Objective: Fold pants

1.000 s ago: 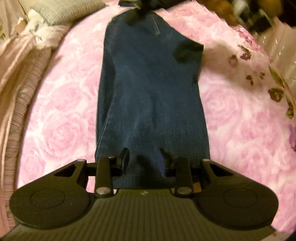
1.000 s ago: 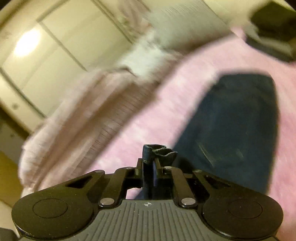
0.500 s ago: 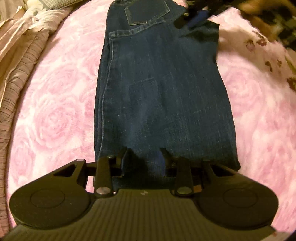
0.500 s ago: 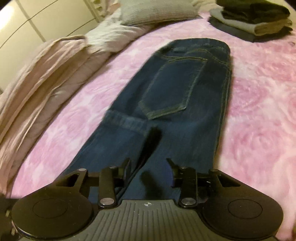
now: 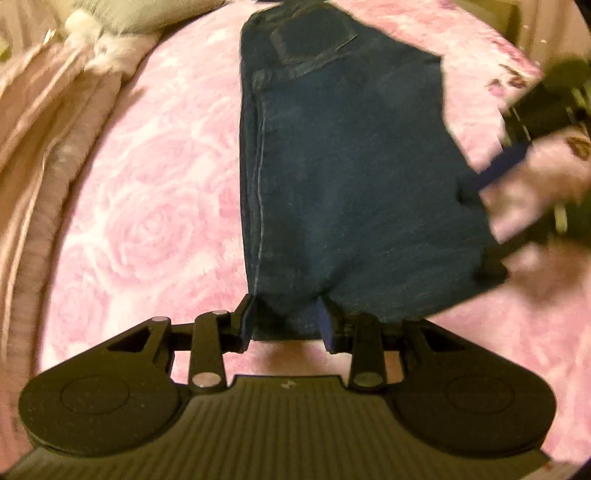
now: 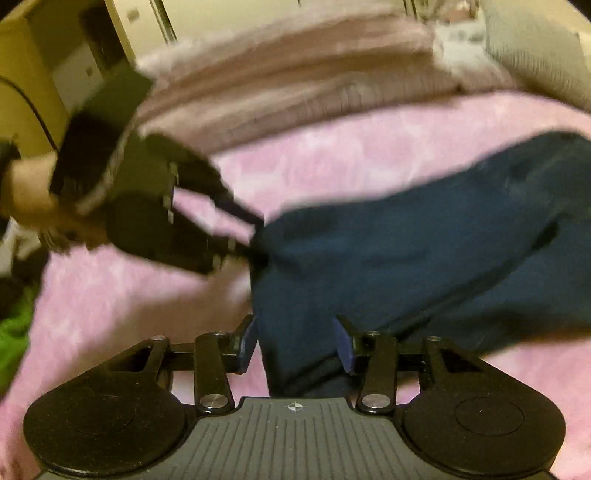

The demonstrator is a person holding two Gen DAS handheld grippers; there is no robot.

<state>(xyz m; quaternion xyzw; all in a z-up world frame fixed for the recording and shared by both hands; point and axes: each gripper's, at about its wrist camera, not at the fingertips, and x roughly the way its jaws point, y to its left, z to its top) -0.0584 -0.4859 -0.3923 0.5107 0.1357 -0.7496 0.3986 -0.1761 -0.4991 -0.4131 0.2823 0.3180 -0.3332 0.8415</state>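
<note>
We have the jeans point(image 5: 343, 177) folded lengthwise on the pink bed point(image 5: 155, 206). Our left hand-held gripper point(image 5: 286, 317) pinches the near end's corner; the right hand-held gripper point(image 6: 295, 343) straddles the other corner, jaws opening. Before lifting, we should close both evenly.

One pair of pants point(image 5: 351, 177), two grippers point(image 5: 286, 319) point(image 6: 295, 341), one pillow point(image 5: 147, 14)

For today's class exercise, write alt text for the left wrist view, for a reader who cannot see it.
Dark blue jeans lie lengthwise on a pink rose-print bedspread, back pocket at the far end. The left gripper has the near hem between its jaws. At right, a blurred hand holds the right gripper at the jeans' edge.
</note>
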